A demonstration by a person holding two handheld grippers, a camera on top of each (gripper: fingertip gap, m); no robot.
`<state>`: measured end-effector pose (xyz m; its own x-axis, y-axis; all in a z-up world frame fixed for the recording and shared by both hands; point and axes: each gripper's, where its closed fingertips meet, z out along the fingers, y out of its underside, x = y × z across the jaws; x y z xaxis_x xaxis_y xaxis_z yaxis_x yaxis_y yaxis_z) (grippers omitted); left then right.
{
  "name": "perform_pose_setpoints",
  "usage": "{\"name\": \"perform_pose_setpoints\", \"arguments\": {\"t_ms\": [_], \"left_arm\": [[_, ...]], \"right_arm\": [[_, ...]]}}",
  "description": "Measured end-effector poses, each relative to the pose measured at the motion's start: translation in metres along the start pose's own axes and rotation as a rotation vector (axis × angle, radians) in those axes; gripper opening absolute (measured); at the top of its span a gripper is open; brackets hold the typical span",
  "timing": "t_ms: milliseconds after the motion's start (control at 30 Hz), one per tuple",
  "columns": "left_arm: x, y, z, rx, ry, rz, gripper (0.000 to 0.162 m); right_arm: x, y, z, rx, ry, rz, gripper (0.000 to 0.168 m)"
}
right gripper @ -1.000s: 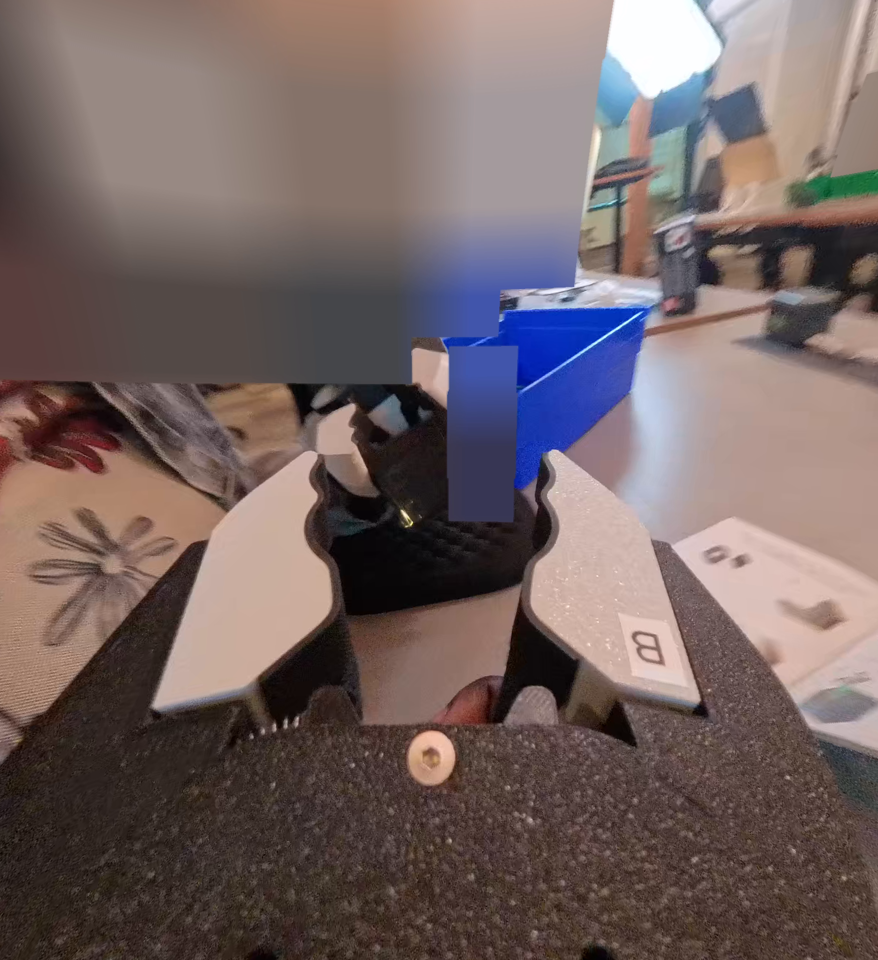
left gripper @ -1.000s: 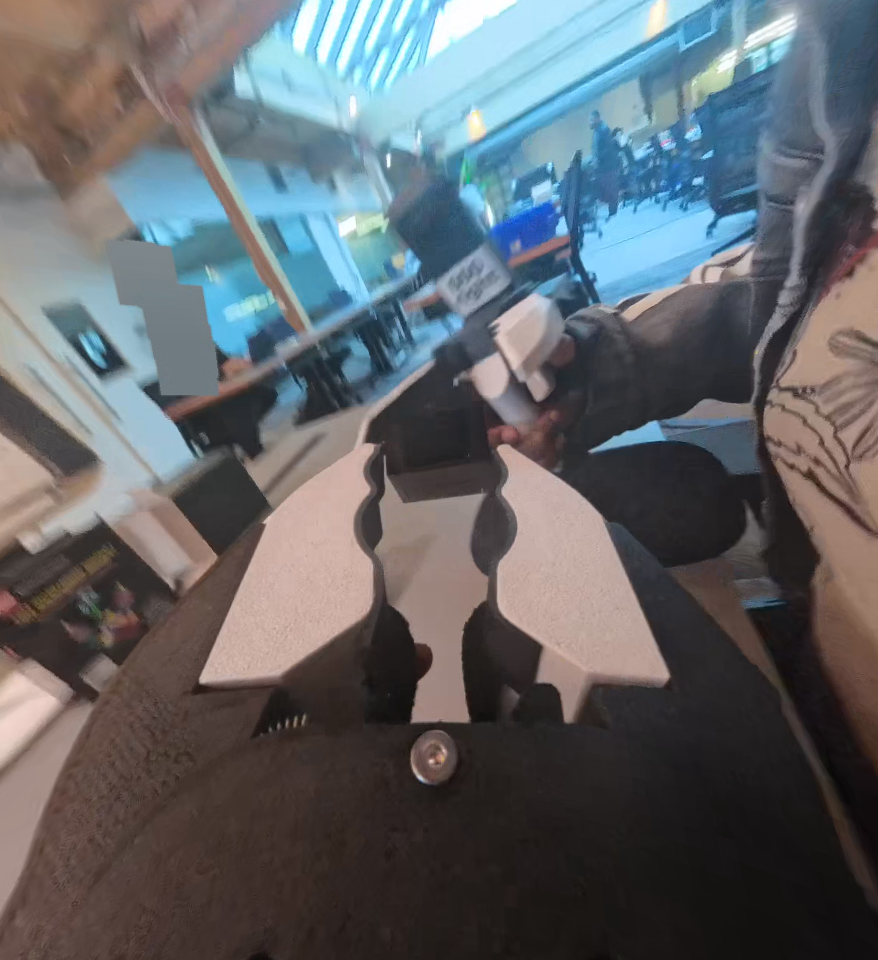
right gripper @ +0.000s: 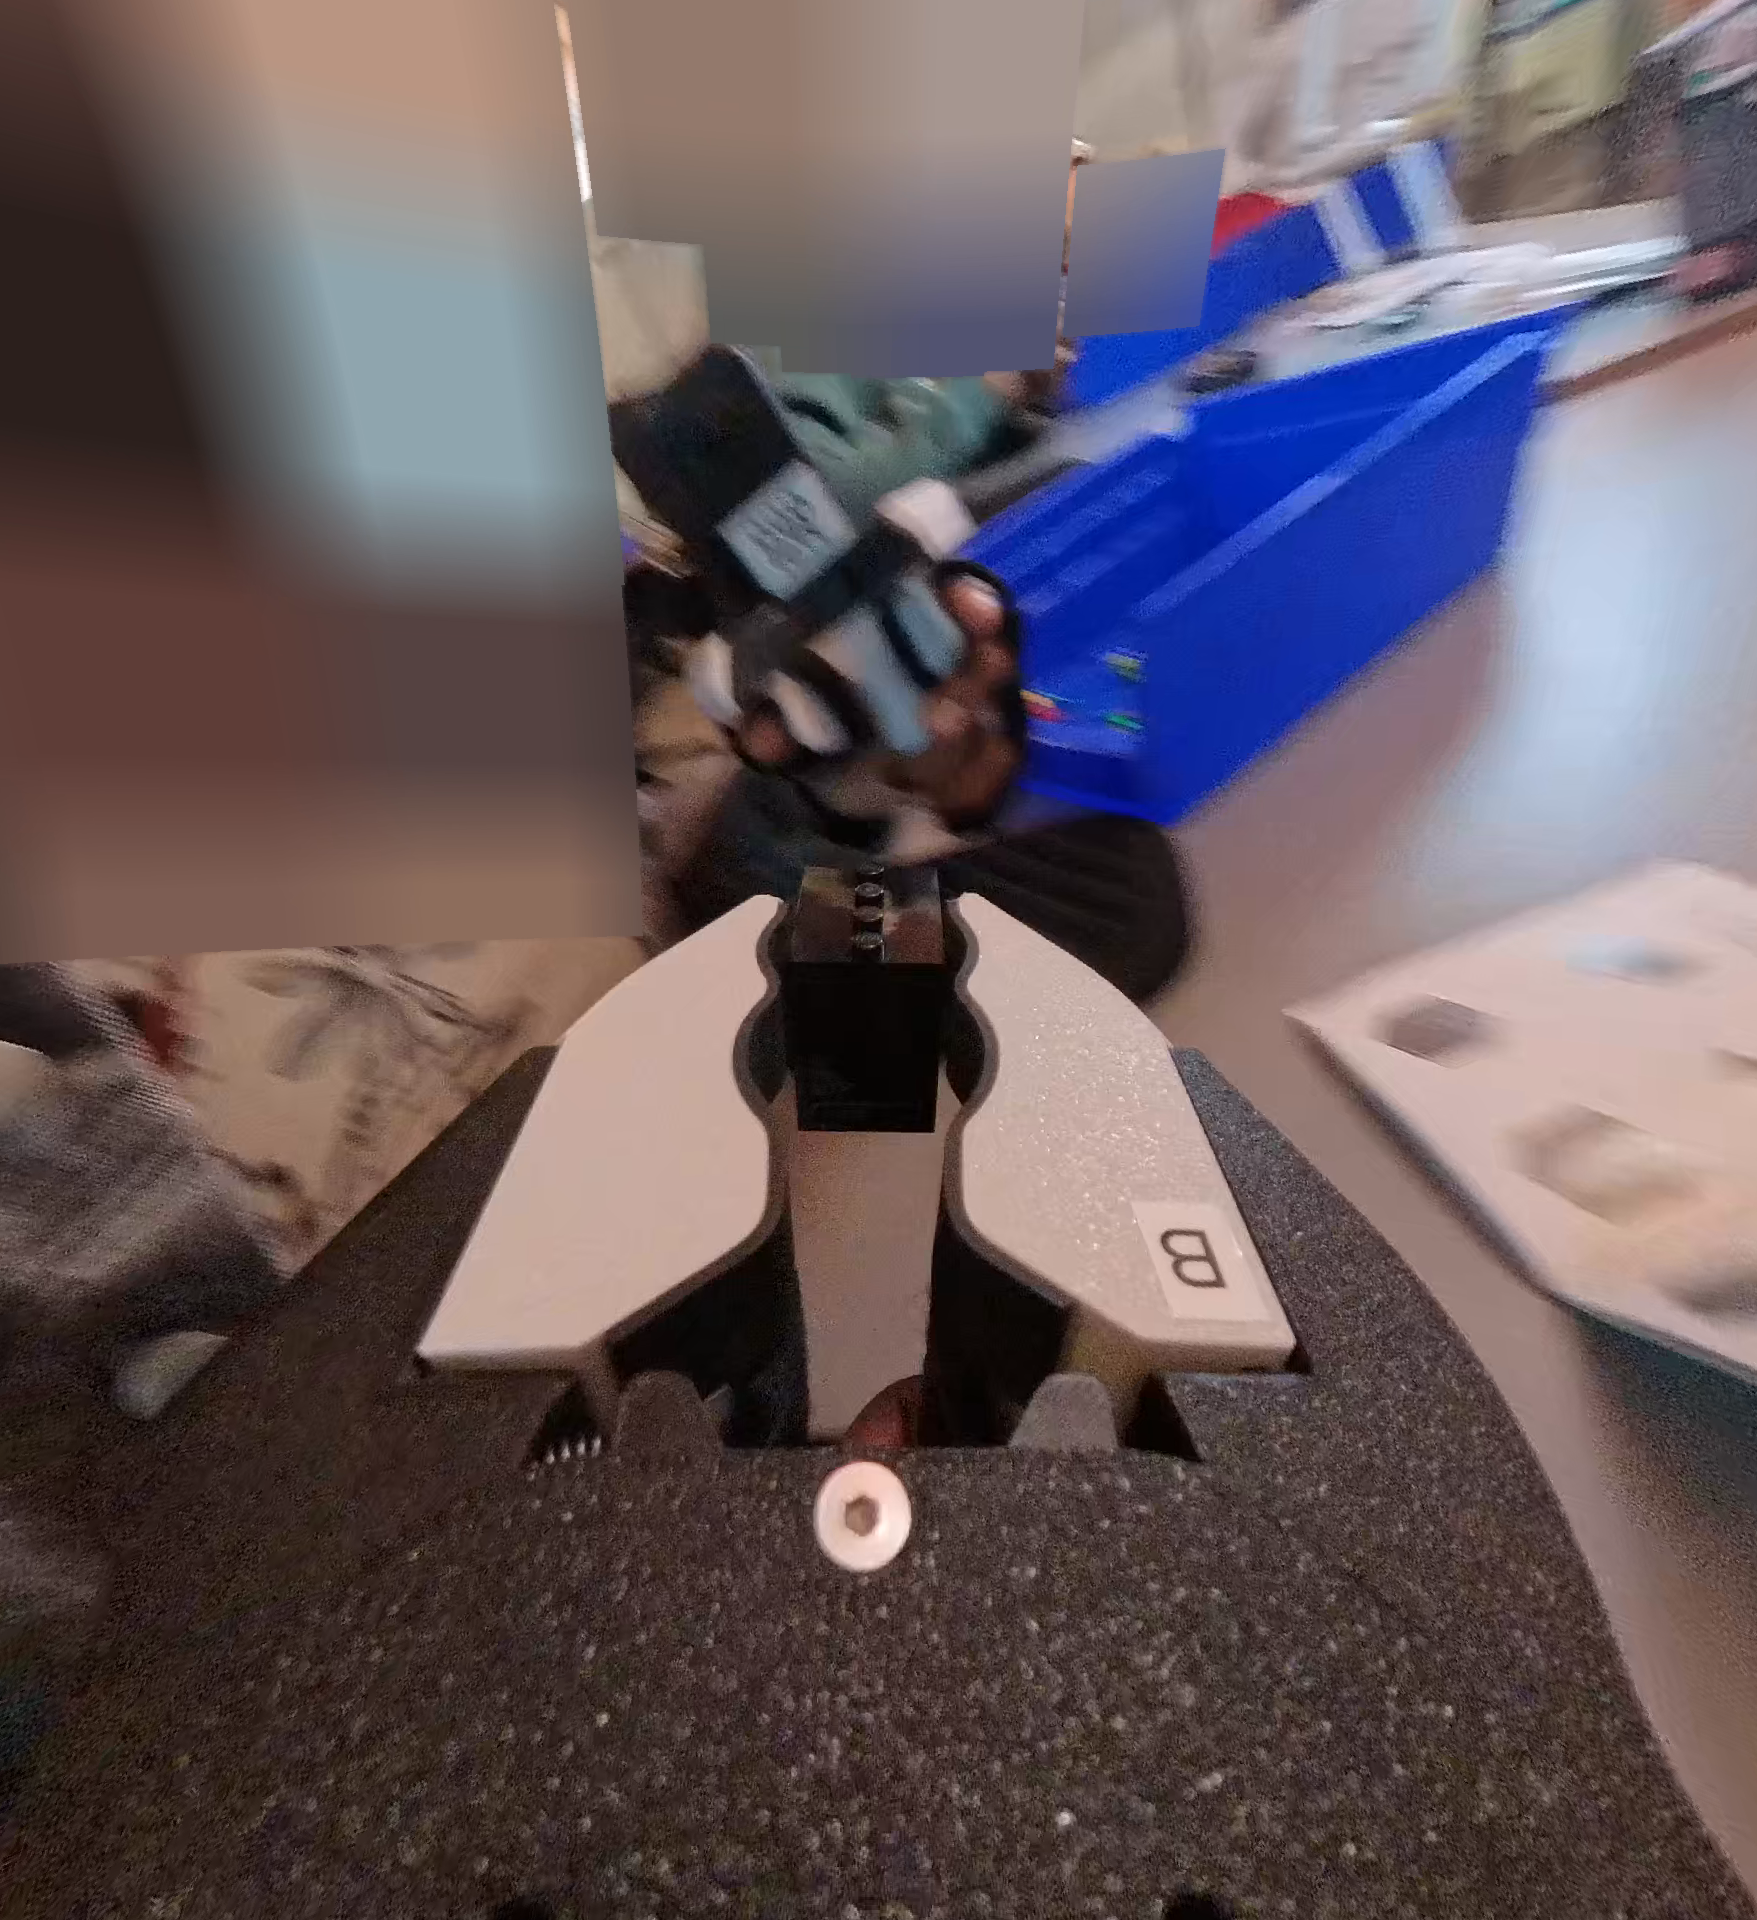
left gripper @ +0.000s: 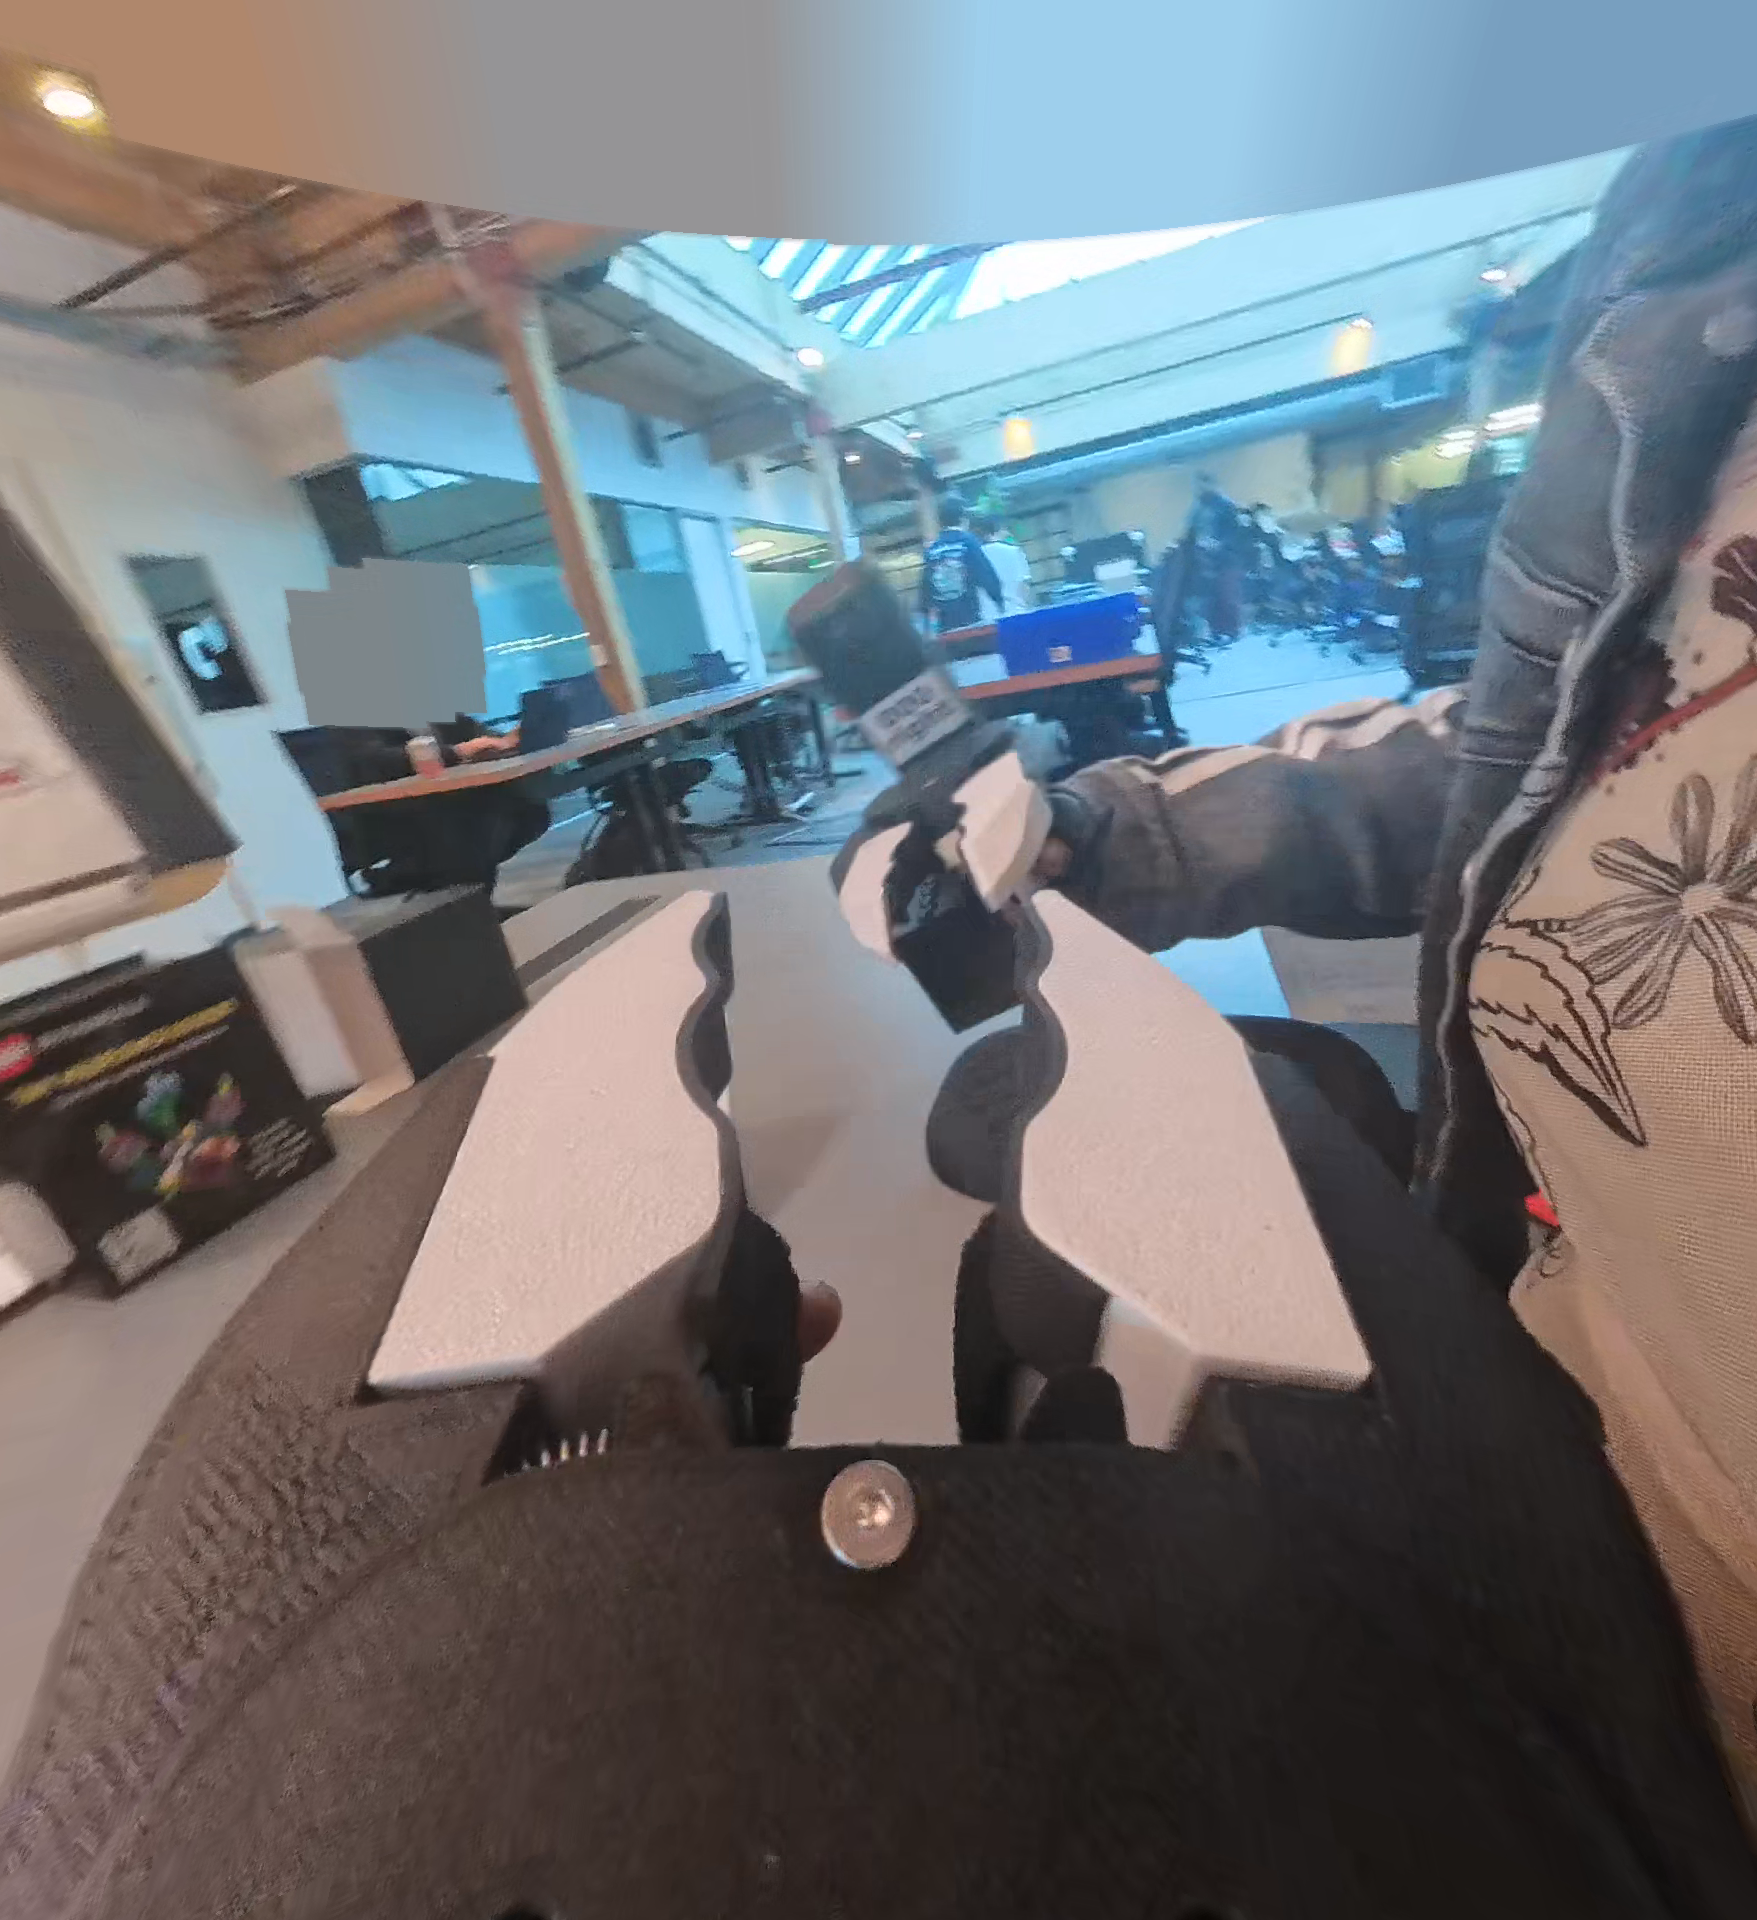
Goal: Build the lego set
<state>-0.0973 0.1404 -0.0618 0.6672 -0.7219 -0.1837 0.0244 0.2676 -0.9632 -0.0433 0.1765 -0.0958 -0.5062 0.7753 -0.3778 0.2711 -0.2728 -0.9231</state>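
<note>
Black lego brick (right gripper: 861, 1023) sits clamped in the right gripper (right gripper: 863, 935); left gripper (left gripper: 879, 935) gapes empty; blue bin's (right gripper: 1269, 582) contents blurred.

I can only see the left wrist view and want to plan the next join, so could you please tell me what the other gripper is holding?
Observer: The right gripper is shut on a black Lego brick, clamped at its fingertips, with a row of studs facing up.
Operator: Thank you. Is an instruction booklet nearby?
Observer: Yes, an open instruction booklet lies flat on the table, to the right of that gripper.
Operator: Is there any container close by?
Observer: A blue bin stands on the table beyond the left gripper. Its contents are too blurred to tell.
</note>
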Motion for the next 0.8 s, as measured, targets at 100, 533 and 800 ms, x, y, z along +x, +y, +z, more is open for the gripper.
{"name": "perform_pose_setpoints", "arguments": {"t_ms": [100,533,800], "left_arm": [[-0.007,0.004,-0.015,-0.018,-0.082,0.006,0.053],[-0.018,0.008,-0.028,-0.024,-0.174,-0.008,0.050],[-0.021,0.035,-0.015,-0.191,-0.178,-0.052,0.049]], "right_arm": [[0.033,0.022,-0.015,-0.166,0.255,-0.225,0.026],[0.084,0.074,0.019,-0.523,0.345,-0.292,0.026],[0.089,0.082,0.010,-0.550,0.376,-0.266,0.027]]}}
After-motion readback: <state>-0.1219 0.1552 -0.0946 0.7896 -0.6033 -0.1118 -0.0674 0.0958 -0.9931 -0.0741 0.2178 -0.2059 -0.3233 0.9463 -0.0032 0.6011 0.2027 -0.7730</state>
